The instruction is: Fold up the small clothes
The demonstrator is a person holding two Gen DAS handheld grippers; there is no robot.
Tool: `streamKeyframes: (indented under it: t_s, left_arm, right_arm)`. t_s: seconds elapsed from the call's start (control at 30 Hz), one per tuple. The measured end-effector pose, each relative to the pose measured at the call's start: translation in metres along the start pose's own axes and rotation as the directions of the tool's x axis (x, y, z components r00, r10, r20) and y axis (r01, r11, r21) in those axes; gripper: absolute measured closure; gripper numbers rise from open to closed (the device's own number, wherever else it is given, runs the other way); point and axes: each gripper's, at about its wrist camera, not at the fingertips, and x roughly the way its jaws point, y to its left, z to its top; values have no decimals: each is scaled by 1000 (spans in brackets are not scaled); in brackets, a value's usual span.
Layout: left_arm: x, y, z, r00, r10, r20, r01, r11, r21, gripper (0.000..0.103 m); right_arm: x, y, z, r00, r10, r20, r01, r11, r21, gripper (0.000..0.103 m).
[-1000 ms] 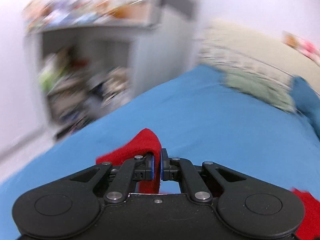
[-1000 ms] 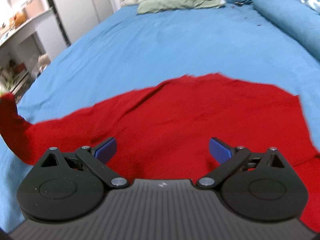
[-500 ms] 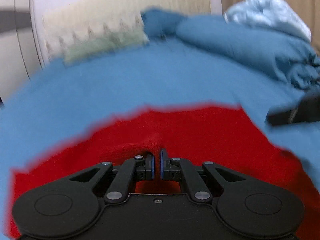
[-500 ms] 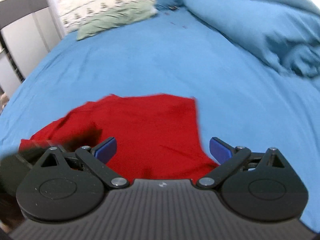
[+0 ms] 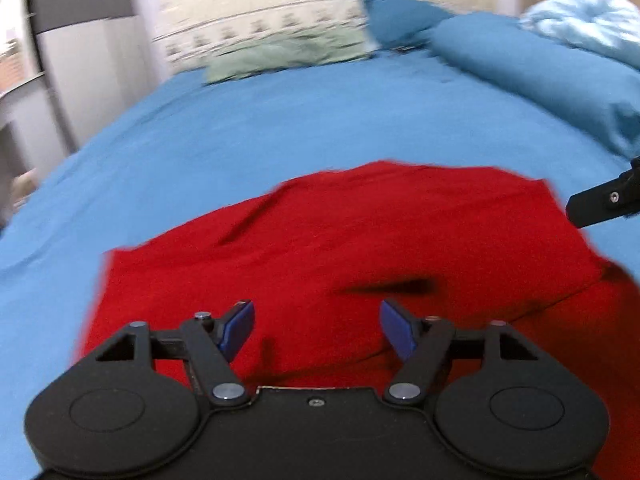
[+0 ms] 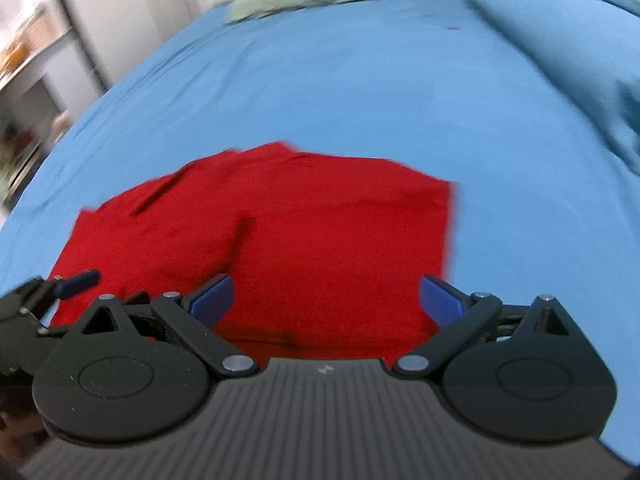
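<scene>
Red garment lies on blue bed, at 12 o'clock of both grippers; left gripper and right gripper fingers wide, empty. Risk: loose upper layer may slide, skewing the next fold.

Red garment on blue sheet; pillow seemingly pale green.

A blue bedsheet covers the mattress. At its far end lies a pale green pillow against a cream patterned pillow, with a blue pillow beside them. A rolled blue duvet runs along the right side, light blue bedding behind it. A white cabinet stands left.
</scene>
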Motion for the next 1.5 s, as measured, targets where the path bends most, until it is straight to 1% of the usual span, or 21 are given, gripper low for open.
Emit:
streamKeyframes:
  t_s: [0.1,0.2,0.23,0.3,0.33,0.43,0.47,0.5,0.57,0.63,0.67,0.73,0.8,0.9,1.0,1.07,1.13,1.17,1.23,1.37,1.5]
  left_arm:
    - [-2,40,-6,996,81,-42,-82,996,-25,28]
    - [3,76,-14,986,154,-65,-156,987,-28,28]
    - [7,87,-18,984,165,-70,-168,985,-38,28]
    - [11,106,-26,981,172,-85,-178,981,-71,28]
    - [13,113,-30,980,177,-94,-185,979,-82,28]
    - [11,124,-44,978,178,-112,-189,977,-96,28]
    - [12,126,-45,978,174,-115,-186,978,-99,28]
    - [12,128,-46,979,169,-118,-181,978,-101,28]
    - [9,128,-49,980,160,-118,-173,979,-105,28]
    - [9,132,-51,981,151,-118,-164,980,-113,28]
    - [10,133,-51,982,146,-118,-160,980,-121,28]
    - [13,136,-54,983,140,-120,-156,978,-137,28]
    - [15,137,-52,982,141,-125,-159,977,-145,28]
    - [17,138,-52,984,134,-121,-152,976,-156,28]
    - [19,141,-52,985,130,-114,-148,976,-162,28]
    - [19,144,-53,985,130,-110,-146,976,-163,28]
    - [19,145,-53,985,129,-111,-146,976,-164,28]
    - [18,145,-53,985,132,-113,-149,975,-163,28]
    - [18,146,-53,984,139,-111,-155,976,-154,28]
    - [24,148,-50,985,138,-108,-153,977,-149,28]
    - [30,145,-46,989,111,-99,-124,984,-132,28]
  right_arm:
    - [22,45,6,999,31,-26,-35,984,-174,0]
    - [50,90,0,1000,7,-25,-16,927,-375,2]
    - [58,100,-2,1000,2,-27,-13,911,-411,5]
    - [74,114,-6,999,-10,-35,-7,891,-454,19]
    - [82,119,-9,999,-19,-41,-2,880,-474,23]
    - [102,130,-12,997,-66,-41,35,851,-524,43]
    - [102,131,-13,997,-65,-35,38,857,-514,59]
    - [99,126,-9,998,-62,-25,42,877,-479,72]
    - [94,113,0,998,-64,-10,56,930,-364,74]
    - [80,86,8,999,-47,11,48,985,-169,74]
    - [75,72,8,999,-40,15,41,997,-65,74]
    - [68,41,0,1000,-23,-7,24,989,149,72]
    - [69,21,-15,999,-13,-44,24,963,270,68]
    - [67,12,-26,1000,0,-27,8,961,278,59]
    - [70,12,-21,1000,3,-3,-1,963,268,48]
    - [74,11,-15,1000,-1,2,1,962,272,48]
    - [78,14,-12,1000,-10,-7,11,964,264,56]
    - [80,16,-10,1000,-22,-16,25,969,245,82]
    - [80,25,-1,998,-64,-23,67,981,183,83]
    - [42,26,25,993,-80,83,71,993,96,83]
    - [4,-3,47,974,-155,166,140,985,98,83]
